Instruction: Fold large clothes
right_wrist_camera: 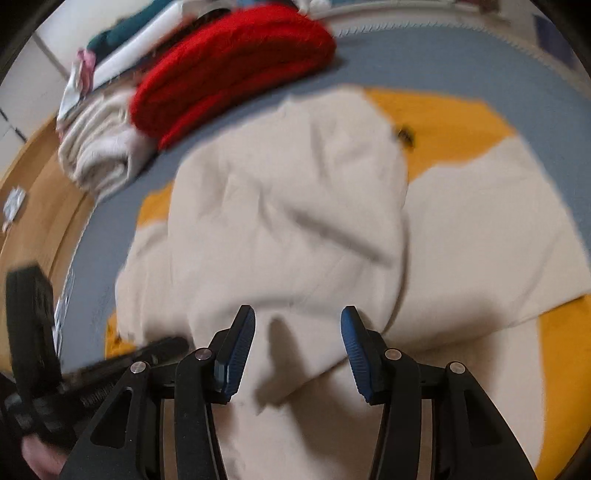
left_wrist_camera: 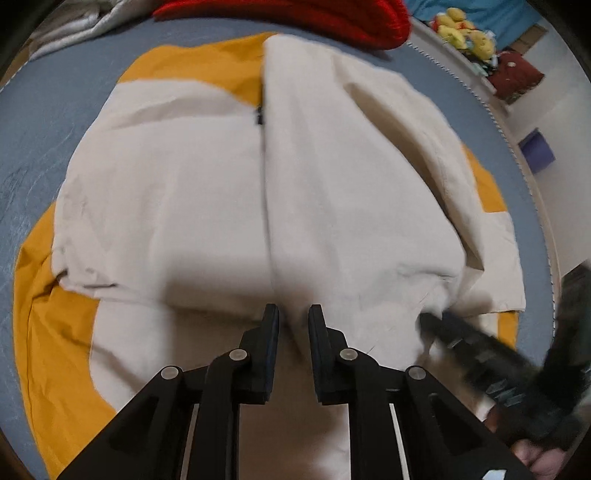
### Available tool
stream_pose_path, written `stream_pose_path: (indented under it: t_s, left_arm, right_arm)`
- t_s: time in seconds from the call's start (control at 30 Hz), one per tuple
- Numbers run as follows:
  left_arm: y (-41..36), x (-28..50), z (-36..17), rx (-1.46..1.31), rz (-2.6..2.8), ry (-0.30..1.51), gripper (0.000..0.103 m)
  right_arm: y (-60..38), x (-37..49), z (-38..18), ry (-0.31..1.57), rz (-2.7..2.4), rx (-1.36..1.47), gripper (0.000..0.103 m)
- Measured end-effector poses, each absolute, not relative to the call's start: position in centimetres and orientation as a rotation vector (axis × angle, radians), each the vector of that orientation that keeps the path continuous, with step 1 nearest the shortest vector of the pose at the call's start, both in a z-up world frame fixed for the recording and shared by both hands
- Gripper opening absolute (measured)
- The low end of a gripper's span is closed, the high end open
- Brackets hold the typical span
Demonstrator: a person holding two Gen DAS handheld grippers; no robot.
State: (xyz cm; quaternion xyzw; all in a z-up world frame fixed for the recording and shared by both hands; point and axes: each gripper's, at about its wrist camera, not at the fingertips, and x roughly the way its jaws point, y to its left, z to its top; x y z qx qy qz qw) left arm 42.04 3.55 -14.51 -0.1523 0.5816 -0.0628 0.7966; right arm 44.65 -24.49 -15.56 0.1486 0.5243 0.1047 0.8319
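Observation:
A large cream and mustard-yellow jacket lies spread on a blue-grey surface, its black zip running down the middle. One sleeve is folded across its front. My left gripper hovers over the jacket's near part, jaws a small gap apart and empty. My right gripper is open and empty just above the folded cream cloth. The right gripper also shows blurred at the right of the left wrist view. The left gripper shows blurred at the lower left of the right wrist view.
A folded red knit lies at the far end next to a stack of pale folded clothes. The red knit also shows in the left wrist view. Plush toys sit on a shelf beyond the bed edge. A wooden floor shows at left.

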Motion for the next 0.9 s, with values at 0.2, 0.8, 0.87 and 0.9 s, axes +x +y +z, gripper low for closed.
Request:
stream_pose_path:
  t_s: [0.2,0.8,0.87,0.9]
  left_arm:
    - [3.7,38.7,-6.8,-0.286,-0.15,1.07,0.014]
    - [17.3,13.5,3.5,-0.334,-0.134,0.818,0.014]
    - [19.4,9.6,0.8,-0.319,-0.056,0.845,0.013]
    - [20.0,8.7,-0.2,-0.316,-0.034,0.865,0.011]
  right_arm:
    - [-24.1,43.0,-14.4,1.136,0.191,0.252,0.05]
    - [-39.7,11.2,5.5,0.663,0.005,0.152,0.047]
    - [-41.5,8.1,4.2,0.685,-0.023,0.177,0.037]
    - [-42.1,7.3,3.3,0.694,-0.031,0.186,0.029]
